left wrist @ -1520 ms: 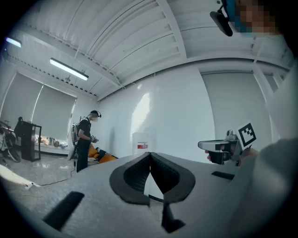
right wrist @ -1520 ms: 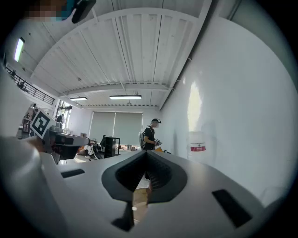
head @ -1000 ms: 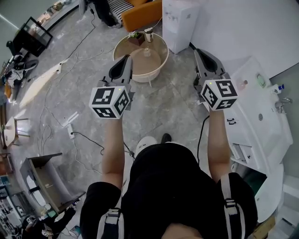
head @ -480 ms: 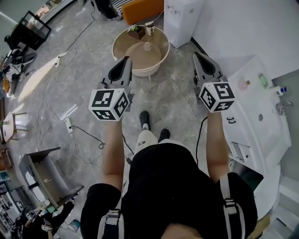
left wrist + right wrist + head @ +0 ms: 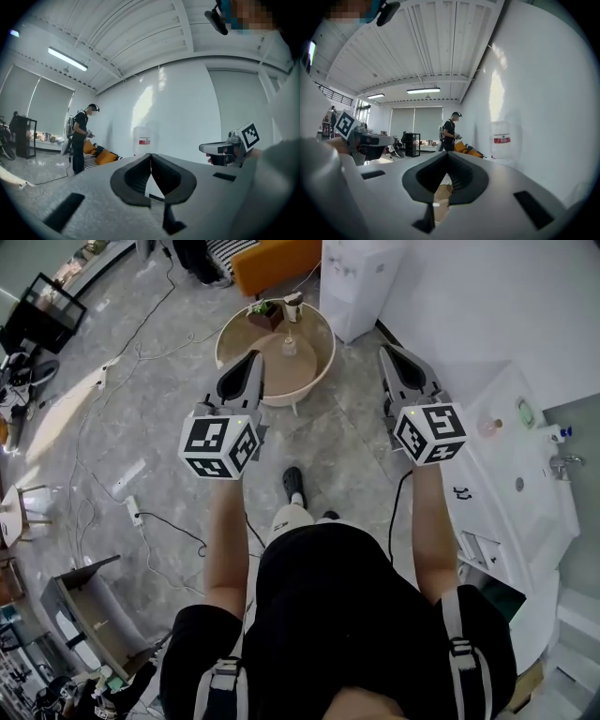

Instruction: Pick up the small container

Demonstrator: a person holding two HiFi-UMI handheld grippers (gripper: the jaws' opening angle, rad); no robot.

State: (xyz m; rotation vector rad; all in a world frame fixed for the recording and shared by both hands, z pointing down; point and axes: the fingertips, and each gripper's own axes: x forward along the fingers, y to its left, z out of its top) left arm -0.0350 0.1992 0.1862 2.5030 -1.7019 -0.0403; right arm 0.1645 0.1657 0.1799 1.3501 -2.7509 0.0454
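Small container (image 5: 289,347) too tiny to make out; sits mid round table (image 5: 225,341) at 12 o'clock. Left gripper (image 5: 251,360) hides table's near rim. L & right gripper (image 5: 389,354) fingers pinched together, empty, touching nothing.

I get bright, even daylight in the head view, with a pale patch washing out the floor (image 5: 58,418) at the left and only faint shadows. Both gripper views are strongly fisheyed, black at the corners, with straight lines bending toward the rim. The brightest spots for me are a ceiling strip light (image 5: 67,58) and a broad sheen on the white wall (image 5: 154,93). The left gripper (image 5: 150,161) and right gripper (image 5: 447,157) sit close to their lenses and read soft, while the blinds (image 5: 416,121) glow pale in the distance.
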